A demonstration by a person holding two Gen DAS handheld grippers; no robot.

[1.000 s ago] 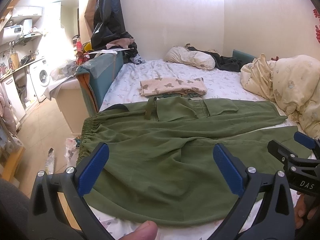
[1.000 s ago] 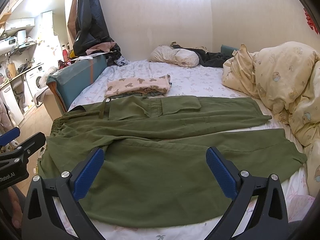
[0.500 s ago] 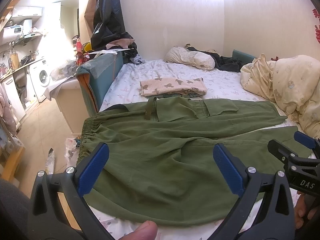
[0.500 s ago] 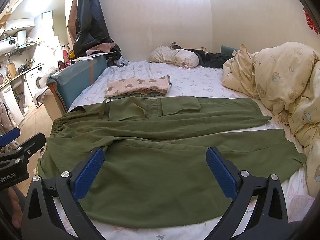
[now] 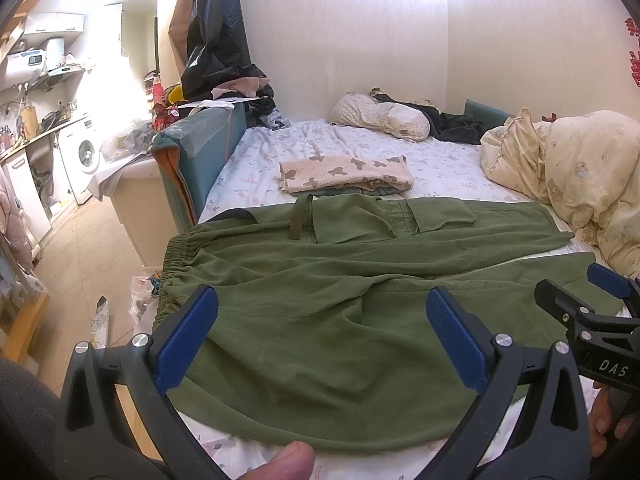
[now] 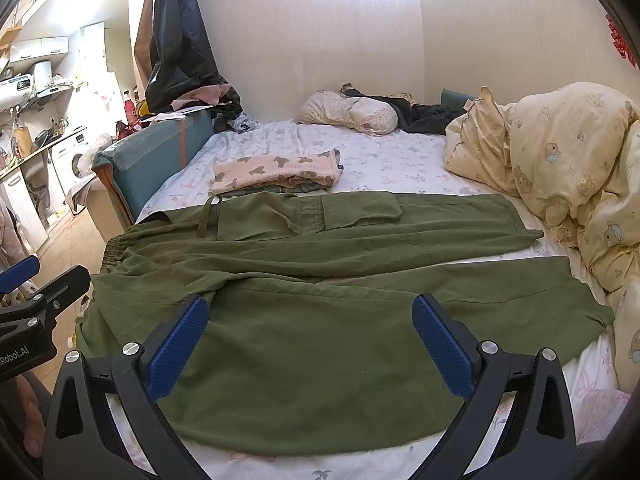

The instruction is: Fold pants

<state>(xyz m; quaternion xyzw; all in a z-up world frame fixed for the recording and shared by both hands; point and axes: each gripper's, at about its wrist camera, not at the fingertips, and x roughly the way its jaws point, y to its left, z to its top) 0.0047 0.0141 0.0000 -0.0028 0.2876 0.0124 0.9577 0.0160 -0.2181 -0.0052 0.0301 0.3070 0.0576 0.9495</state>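
Observation:
Olive green cargo pants (image 5: pixel 320 280) lie spread flat across the bed, waistband at the left edge, both legs running right; they also show in the right wrist view (image 6: pixel 320 300). My left gripper (image 5: pixel 320 338) is open and empty, held above the near part of the pants by the waist. My right gripper (image 6: pixel 310 340) is open and empty, held above the near leg. Each gripper shows at the edge of the other's view: the right one (image 5: pixel 588 312), the left one (image 6: pixel 36 296).
A folded pink bear-print garment (image 5: pixel 346 172) lies on the bed (image 5: pixel 440 164) behind the pants. A yellow duvet (image 6: pixel 560 168) is heaped at the right. A pillow (image 5: pixel 380 116) and dark clothes lie by the far wall. A teal headboard (image 5: pixel 200 152) and floor are at the left.

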